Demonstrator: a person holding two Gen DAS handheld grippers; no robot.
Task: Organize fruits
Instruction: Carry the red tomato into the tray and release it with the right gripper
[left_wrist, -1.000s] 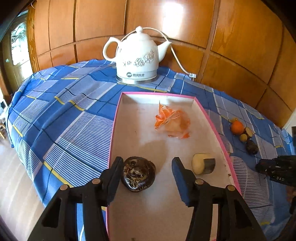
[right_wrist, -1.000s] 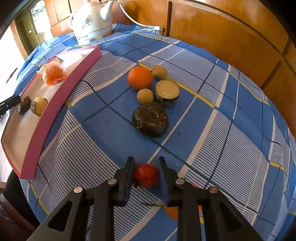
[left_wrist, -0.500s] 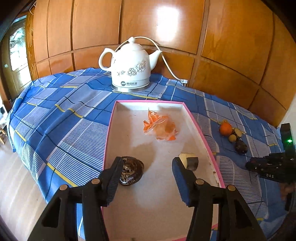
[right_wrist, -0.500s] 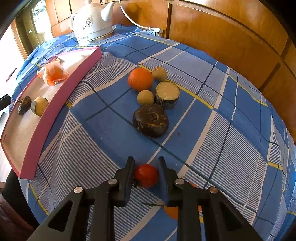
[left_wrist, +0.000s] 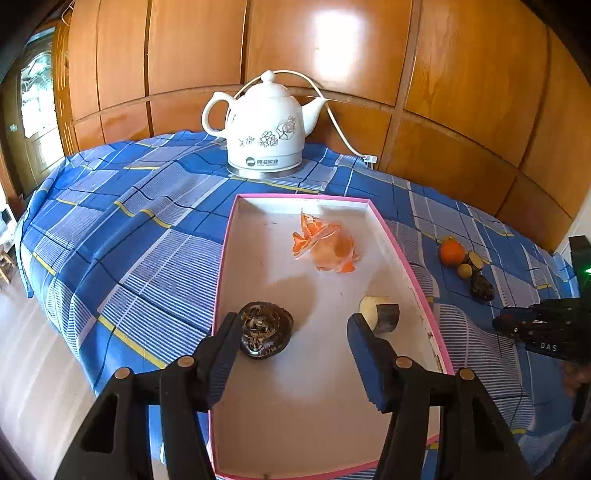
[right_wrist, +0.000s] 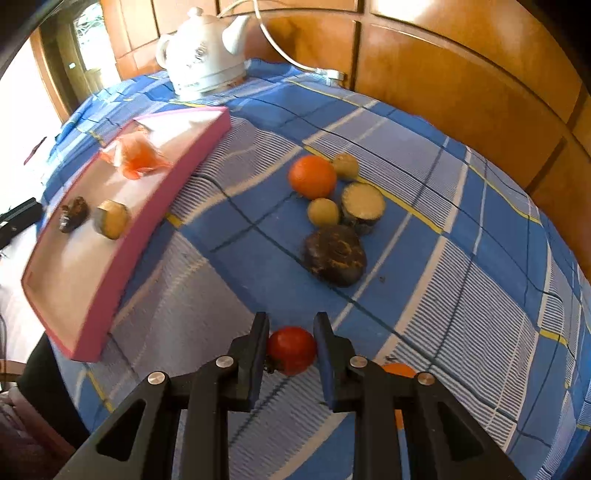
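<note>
My left gripper (left_wrist: 295, 332) hovers over the near half of the pink-rimmed tray (left_wrist: 221, 277); its jaws are opening and nothing is between them. A dark wrinkled fruit (left_wrist: 264, 328) lies in the tray just beyond the left finger. A cut pale piece (left_wrist: 380, 312) lies beyond the right finger, and an orange bag (left_wrist: 325, 247) sits farther in. My right gripper (right_wrist: 290, 332) is shut on a small red fruit (right_wrist: 291, 349) low over the blue checked cloth. Beyond it lie a dark fruit (right_wrist: 334, 254), a cut piece (right_wrist: 364, 206), an orange (right_wrist: 312, 176) and two small yellow fruits (right_wrist: 323, 211).
A white kettle (left_wrist: 264, 125) with its cord stands behind the tray, against the wooden wall panels. Another orange fruit (right_wrist: 399, 369) shows partly under my right finger. The tray's pink wall (right_wrist: 122, 254) lies left of the right gripper. The cloth hangs over the table's left edge.
My left gripper has pulled back from the dark fruit, which stays in the tray, and its jaws stand a little wider. The right view has shifted slightly, with the red fruit still gripped.
</note>
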